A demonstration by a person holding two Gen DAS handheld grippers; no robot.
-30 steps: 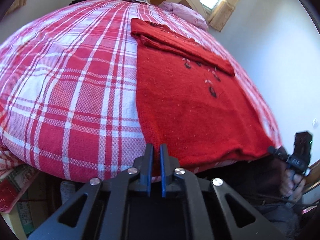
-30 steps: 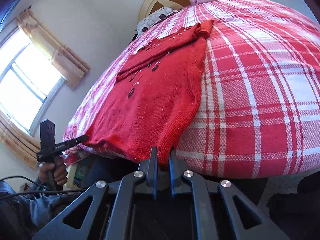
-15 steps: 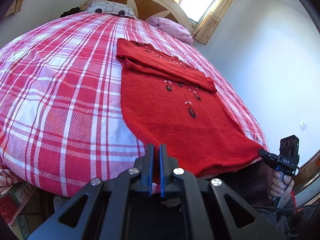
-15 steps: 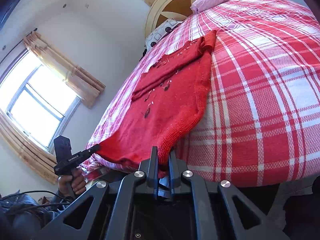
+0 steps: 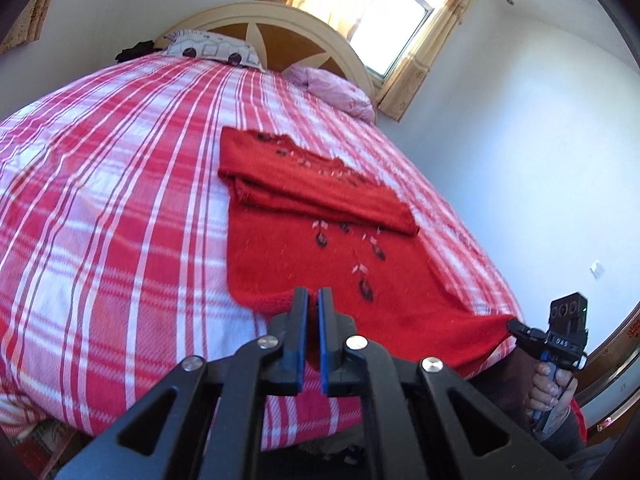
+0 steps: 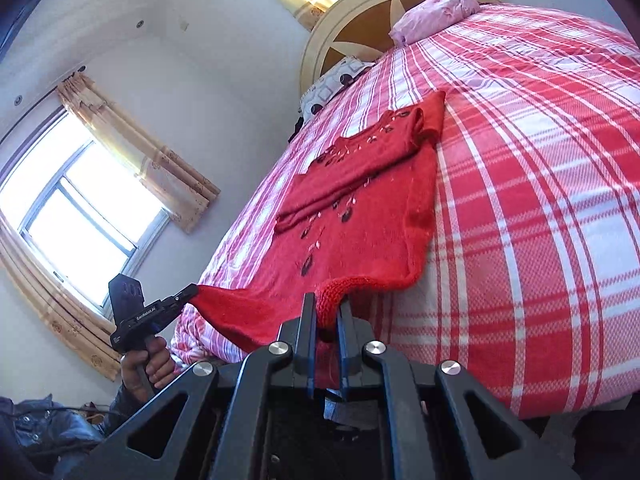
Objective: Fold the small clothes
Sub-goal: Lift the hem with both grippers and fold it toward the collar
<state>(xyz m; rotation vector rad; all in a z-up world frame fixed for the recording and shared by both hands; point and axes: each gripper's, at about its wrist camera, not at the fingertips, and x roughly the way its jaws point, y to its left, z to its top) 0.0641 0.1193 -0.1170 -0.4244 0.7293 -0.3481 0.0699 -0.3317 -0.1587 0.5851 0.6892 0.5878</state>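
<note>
- left gripper: blue-edged fingers nearly together, a narrow slit between them; red knit behind the slit and below it, yet actual pinch point hidden by the finger bodies in own view.
- same left gripper from right wrist view: tip closed onto one hem corner of the red sweater, corner pulled out into a taut point.
- right gripper: clamped on the other hem corner, ribbed edge bunched between the fingers; also seen small in left wrist view, tip buried in the fabric.
- red sweater lying on the plaid bedspread, near hem lifted off the bed edge and stretched between both grippers; far part flat.
- sleeves folded across the chest as a long band (collar end partly under that band, hard to separate).
- knit fuzzy, coarse rib at hem; small dark and pale embroidered motifs, too blurred to name.
- bedspread woven, red and white checks, bulging from fisheye.
- pink pillow and patterned pillow at the arched headboard; bed's lower frame cut off by gripper bodies.
</note>
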